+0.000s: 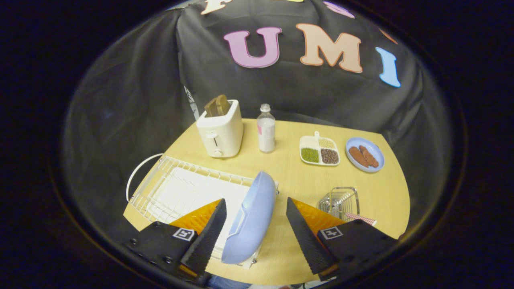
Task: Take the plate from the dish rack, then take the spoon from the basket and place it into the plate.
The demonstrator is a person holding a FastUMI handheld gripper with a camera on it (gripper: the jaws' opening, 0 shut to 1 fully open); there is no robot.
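While the gripper (253, 237) hangs over the near edge of the table (289, 180), its two fingers stand wide apart, and neither one presses on anything. Between them stands the light blue plate (251, 218), on its edge and tilted a little, at the right end of the white wire dish rack (176, 188). The left finger (207, 237) is just beside the hollow face of the plate, and whether it touches the rim cannot be told. The right finger (305, 237) is apart from the plate, with bare table visible between them.

The dish rack spreads to the left of the plate, over a white tray, with a curved handle at its far left end. To the right of the right finger, near it, is the small wire basket (339, 202). From this basket a handle with a red and white check pattern sticks out to the right; this seems to be the spoon (361, 218).

Farther away on the table are a cream toaster (221, 134) with bread in its slots, a clear bottle (266, 128) with a white cap just to its right, a white divided dish (320, 151) with grains and beans, and on the far right a blue saucer (365, 154) with brown pieces of food.
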